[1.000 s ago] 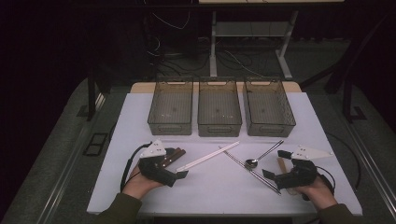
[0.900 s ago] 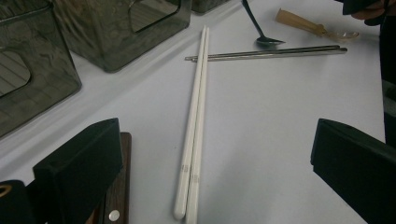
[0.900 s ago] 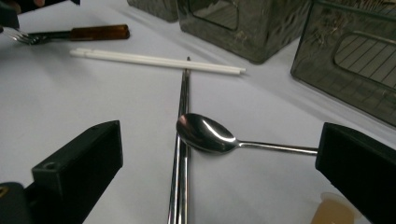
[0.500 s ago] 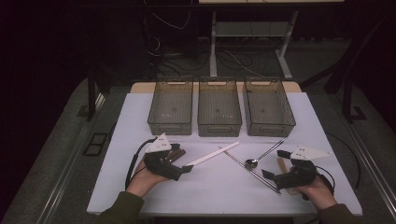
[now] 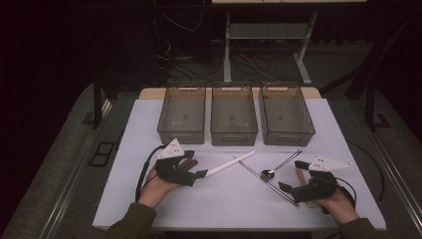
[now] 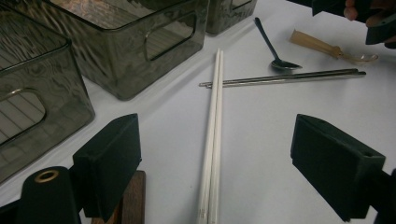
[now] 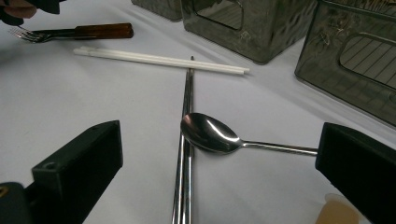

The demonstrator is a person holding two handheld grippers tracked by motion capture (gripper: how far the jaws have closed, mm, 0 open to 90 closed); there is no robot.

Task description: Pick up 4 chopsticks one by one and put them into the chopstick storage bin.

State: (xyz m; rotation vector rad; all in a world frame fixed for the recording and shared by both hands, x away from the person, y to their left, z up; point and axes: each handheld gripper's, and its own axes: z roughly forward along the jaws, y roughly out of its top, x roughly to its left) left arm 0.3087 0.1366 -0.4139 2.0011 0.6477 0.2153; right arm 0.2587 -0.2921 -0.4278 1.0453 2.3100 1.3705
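My left gripper (image 5: 195, 169) rests on the white table near its left front. A pair of white chopsticks (image 6: 212, 154) lies between its jaws; the jaws have just been closing, but they stand apart from the sticks, so my left gripper (image 6: 224, 163) is open. A wooden-handled fork (image 7: 70, 32) lies under its left jaw. My right gripper (image 7: 215, 168) is open around the bowl of a metal spoon (image 7: 208, 133), which lies across a pair of metal chopsticks (image 7: 187, 140). In the high view my right gripper (image 5: 292, 176) sits at the right front.
Three smoky see-through bins (image 5: 234, 114) stand side by side at the back of the table (image 5: 149, 124). A pale wooden-handled spoon (image 6: 327, 46) lies by the right hand. The white and metal chopsticks (image 5: 268, 184) meet in a V at mid table.
My left gripper has edged forward along the near end of the white chopsticks and its jaws have narrowed a little. The right hand has kept still.
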